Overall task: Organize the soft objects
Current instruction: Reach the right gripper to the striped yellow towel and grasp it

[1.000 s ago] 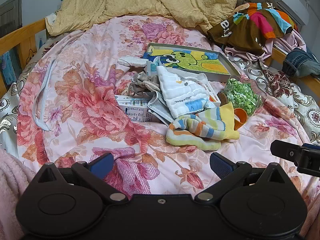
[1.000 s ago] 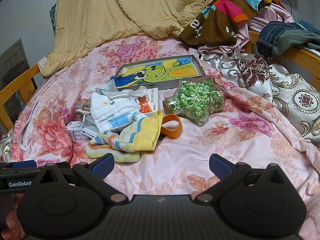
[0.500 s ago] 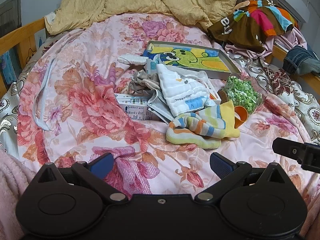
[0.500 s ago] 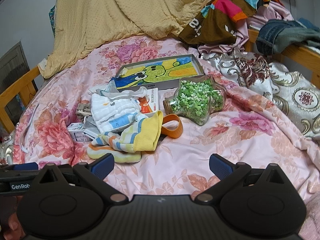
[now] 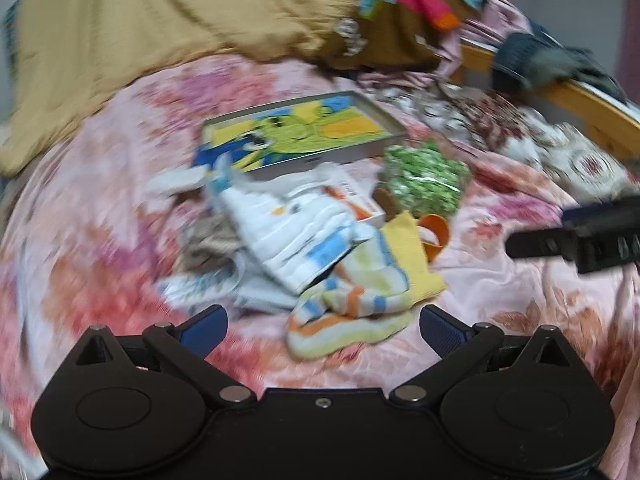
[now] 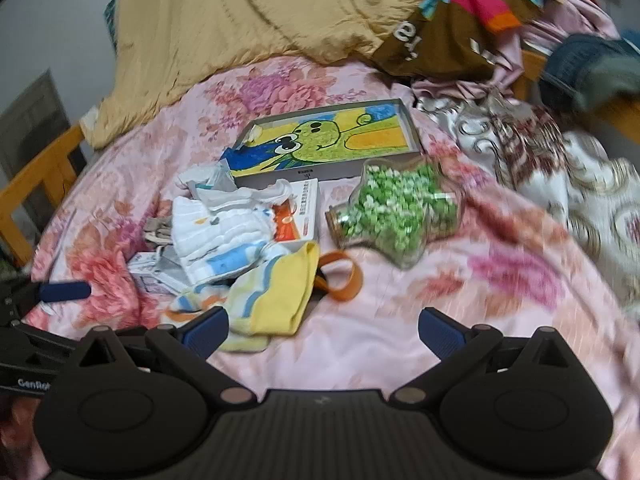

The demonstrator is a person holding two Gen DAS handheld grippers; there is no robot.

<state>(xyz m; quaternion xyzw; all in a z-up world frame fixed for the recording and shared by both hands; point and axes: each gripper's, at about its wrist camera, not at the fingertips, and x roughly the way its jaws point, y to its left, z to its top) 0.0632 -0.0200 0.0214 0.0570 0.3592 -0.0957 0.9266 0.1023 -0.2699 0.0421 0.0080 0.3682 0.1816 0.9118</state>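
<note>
Striped yellow sock (image 5: 360, 300) lies mid-bed, nearest in the cloth heap, partly under a white folded cloth (image 5: 292, 232).
Approach step, I judge: left gripper (image 5: 322, 326) hovers low before the sock, jaws wide and empty; right gripper (image 6: 322, 326), equally wide, hangs beside it. Next move calls for lowering and pinching the sock clear of the orange ring (image 6: 340, 276).

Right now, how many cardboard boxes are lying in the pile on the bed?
2 visible: an orange-and-white box under the white cloth, and a small box at the pile's left. Others may be hidden.
</note>
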